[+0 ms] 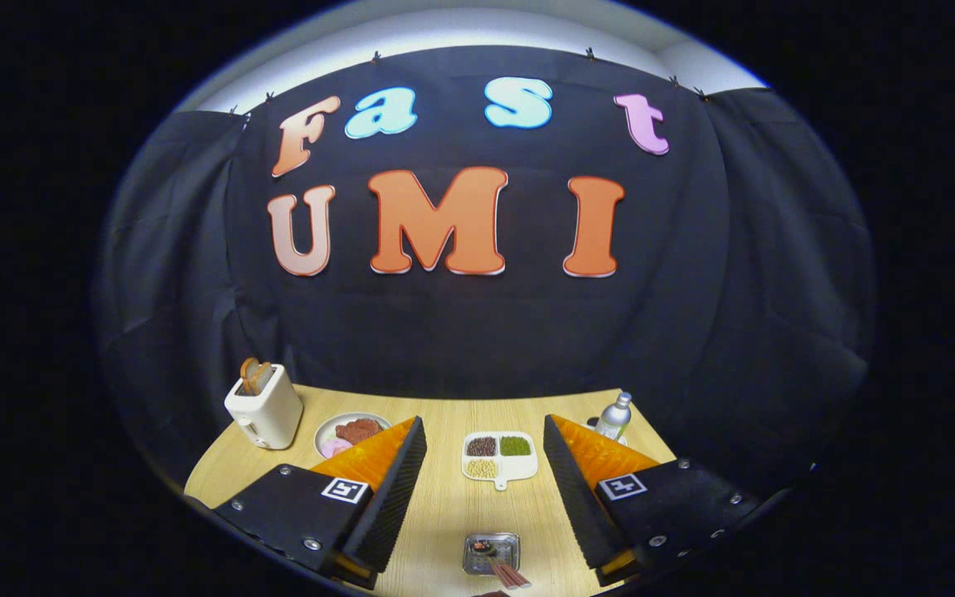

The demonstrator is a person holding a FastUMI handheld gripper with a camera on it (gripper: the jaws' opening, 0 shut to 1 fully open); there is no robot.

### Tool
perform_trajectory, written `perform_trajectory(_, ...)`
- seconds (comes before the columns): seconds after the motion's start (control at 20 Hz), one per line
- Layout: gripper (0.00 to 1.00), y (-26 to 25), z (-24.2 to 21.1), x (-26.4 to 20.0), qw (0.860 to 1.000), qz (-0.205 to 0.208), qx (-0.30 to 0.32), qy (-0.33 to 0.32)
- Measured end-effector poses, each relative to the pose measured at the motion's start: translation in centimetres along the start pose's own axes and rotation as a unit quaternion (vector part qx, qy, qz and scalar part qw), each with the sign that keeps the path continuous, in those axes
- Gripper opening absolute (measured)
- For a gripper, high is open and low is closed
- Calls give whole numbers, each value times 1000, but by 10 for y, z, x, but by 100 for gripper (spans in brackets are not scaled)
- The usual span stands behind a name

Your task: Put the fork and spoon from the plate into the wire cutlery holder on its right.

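A small square metal tray [491, 553] holding utensils, type indistinct, sits on the pale wood-grain table [444, 497], low between the fingers. The gripper [484, 439] hangs wide open with ribbed pads [390, 502], gripping nothing. Just ahead lies a white sectioned dish [499, 458] of grains.

We see the left finger [390, 489] covering the near right part of the round plate [343, 424] of food beside the toaster. The right finger [577, 489] hides the base of the bottle [613, 416]. Low in the frame, between the wide-apart fingers, a small metal tray [491, 553] holds utensils too small to identify; their reddish handles [511, 574] run off the bottom edge.
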State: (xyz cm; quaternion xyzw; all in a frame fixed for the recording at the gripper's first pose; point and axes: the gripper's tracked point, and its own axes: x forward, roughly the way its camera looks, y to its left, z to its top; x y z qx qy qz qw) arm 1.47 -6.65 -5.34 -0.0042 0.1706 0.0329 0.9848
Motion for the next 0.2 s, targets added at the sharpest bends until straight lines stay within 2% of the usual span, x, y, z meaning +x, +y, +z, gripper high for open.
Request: perform_trajectory(0.2, 88, 2, 32, -10, 998, -9, -14, -58)
